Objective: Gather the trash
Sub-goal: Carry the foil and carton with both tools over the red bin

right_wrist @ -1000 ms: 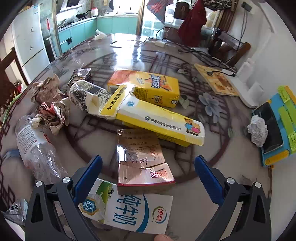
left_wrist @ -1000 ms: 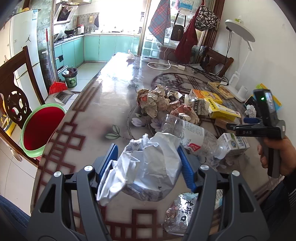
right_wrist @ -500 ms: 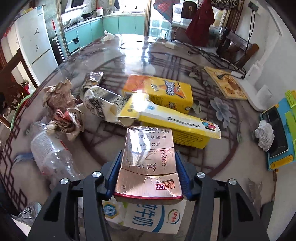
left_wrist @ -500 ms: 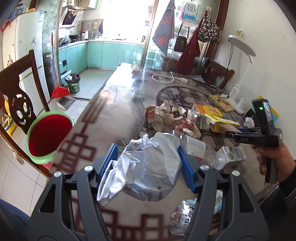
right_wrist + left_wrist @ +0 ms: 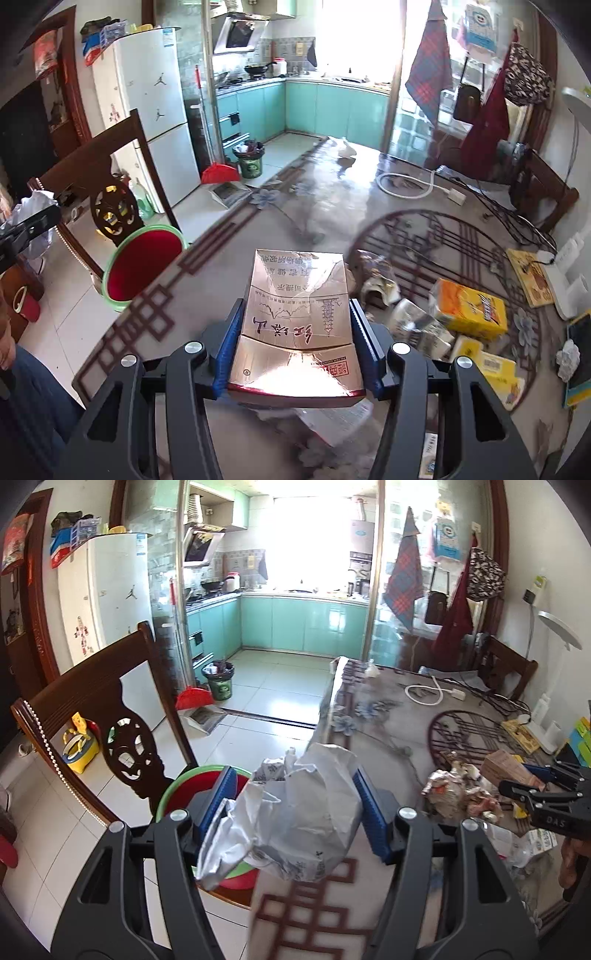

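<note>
Both grippers loaded, trash up off the table.
Crumpled white bag (image 5: pixel 295 812) is clamped between my left gripper (image 5: pixel 295 814) pads, hanging over the table (image 5: pixel 388 731) edge, with the red basin (image 5: pixel 184 794) with green rim just behind it on the floor. Copper carton (image 5: pixel 295 332) is clamped flat in my right gripper (image 5: pixel 295 349), above the tabletop; yellow boxes (image 5: pixel 469 310) and crumpled paper (image 5: pixel 450 794) lie beyond on the table.
</note>
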`<state>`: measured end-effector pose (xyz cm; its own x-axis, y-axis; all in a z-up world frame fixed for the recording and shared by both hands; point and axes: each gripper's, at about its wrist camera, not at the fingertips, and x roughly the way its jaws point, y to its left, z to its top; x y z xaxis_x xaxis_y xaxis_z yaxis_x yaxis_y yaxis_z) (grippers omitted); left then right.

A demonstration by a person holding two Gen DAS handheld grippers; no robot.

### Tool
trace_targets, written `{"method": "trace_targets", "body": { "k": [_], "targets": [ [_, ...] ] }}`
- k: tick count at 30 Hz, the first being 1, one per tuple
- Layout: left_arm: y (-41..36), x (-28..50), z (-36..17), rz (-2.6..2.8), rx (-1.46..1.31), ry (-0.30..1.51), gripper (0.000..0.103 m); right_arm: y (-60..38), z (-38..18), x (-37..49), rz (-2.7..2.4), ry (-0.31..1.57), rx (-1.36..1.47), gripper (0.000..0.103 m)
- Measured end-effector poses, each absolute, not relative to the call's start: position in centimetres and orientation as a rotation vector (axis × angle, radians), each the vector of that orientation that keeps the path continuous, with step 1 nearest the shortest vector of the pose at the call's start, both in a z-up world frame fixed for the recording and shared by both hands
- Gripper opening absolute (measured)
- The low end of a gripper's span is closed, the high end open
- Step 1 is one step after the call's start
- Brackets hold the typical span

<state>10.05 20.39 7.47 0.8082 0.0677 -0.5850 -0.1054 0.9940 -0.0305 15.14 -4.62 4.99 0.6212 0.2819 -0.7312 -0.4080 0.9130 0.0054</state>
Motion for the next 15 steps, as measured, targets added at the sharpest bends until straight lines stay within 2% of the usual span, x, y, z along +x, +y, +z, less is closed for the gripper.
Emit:
{"method": "trace_targets", "body": {
  "k": [7, 15],
  "targets": [
    [28.7, 15.0, 5.3, 0.215, -0.101, 0.707, 0.061, 4.9, 5.1, 16.6, 0.515, 0.793, -0.216, 0.053],
    [33.4, 20.4, -3.0, 0.243, -0.172, 0.899, 0.061, 11.0, 5.0, 17.8, 0.568, 0.797, -0.269, 0.053]
  ]
}}
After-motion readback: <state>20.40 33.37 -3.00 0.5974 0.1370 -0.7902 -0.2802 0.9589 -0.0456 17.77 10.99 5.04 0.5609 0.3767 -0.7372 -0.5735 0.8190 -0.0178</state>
